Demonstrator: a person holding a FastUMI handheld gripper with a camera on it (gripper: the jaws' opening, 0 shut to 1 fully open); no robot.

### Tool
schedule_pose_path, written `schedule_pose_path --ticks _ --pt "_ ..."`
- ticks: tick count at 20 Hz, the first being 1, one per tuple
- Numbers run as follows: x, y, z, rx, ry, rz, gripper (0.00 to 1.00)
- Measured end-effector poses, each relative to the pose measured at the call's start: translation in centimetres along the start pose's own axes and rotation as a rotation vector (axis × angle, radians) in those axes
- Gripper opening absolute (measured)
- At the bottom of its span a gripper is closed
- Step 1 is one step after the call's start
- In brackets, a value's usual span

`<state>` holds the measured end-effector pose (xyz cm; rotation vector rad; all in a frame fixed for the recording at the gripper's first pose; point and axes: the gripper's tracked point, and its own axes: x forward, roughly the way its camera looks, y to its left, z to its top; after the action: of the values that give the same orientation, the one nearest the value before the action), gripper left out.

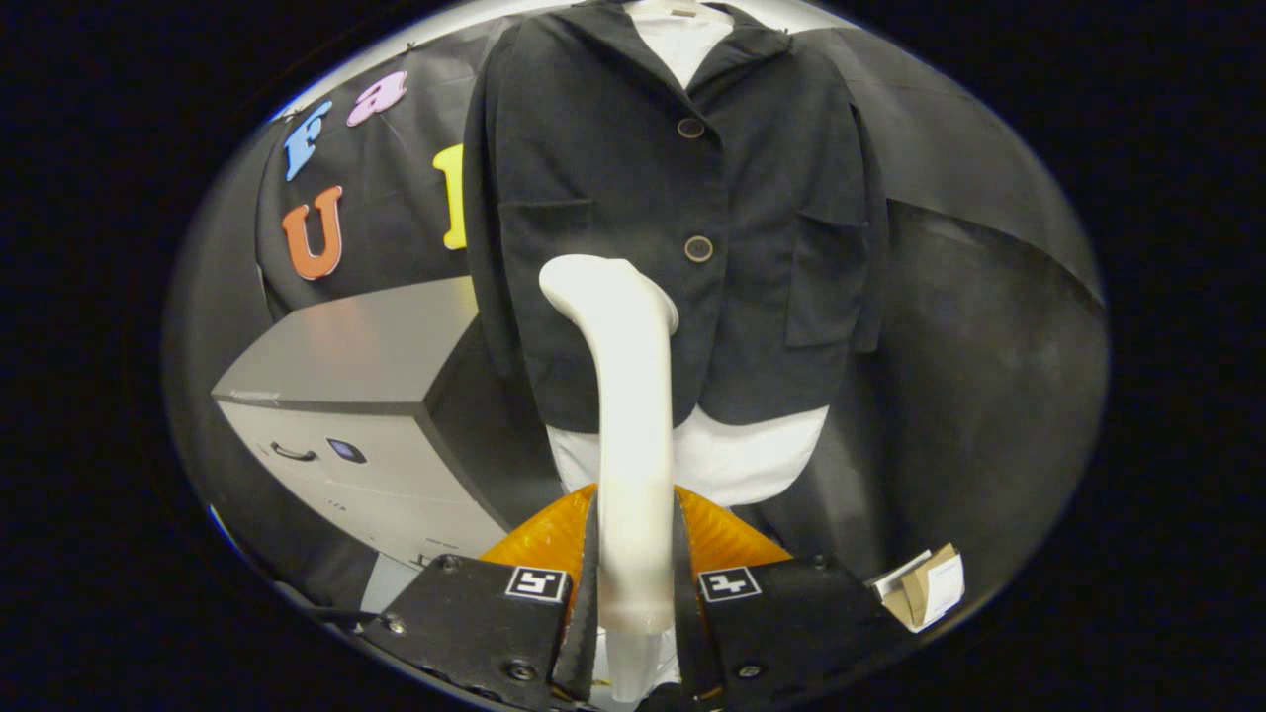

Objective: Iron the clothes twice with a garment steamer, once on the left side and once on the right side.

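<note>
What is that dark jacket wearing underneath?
Under the dark jacket hangs a white garment, showing at the collar and below the hem. Its middle is covered by the jacket. The gripper is shut on the white steamer, whose head is raised before the jacket's front.

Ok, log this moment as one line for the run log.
gripper: shut on steamer handle | steamer: upright, head at jacket front | jacket: hanging, buttoned, over white shirt | cabinet: beside jacket

No readable text or labels; only coded square markers (537, 583) on the claw (633, 554) fingers.
</note>
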<state>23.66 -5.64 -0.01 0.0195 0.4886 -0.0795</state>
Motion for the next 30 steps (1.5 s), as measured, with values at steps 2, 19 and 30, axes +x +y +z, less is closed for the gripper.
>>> schedule_pose_path --ticks 2,19,30 --pt "1.0 0.5 -0.5 -0.006 0.019 0.0 0.35" --pt "-7.9 -7.3 5.8 0.182 -0.145 0.033 0.36" --pt "-14.3 -14.8 23.7 0.286 -0.462 -0.022 0.35"
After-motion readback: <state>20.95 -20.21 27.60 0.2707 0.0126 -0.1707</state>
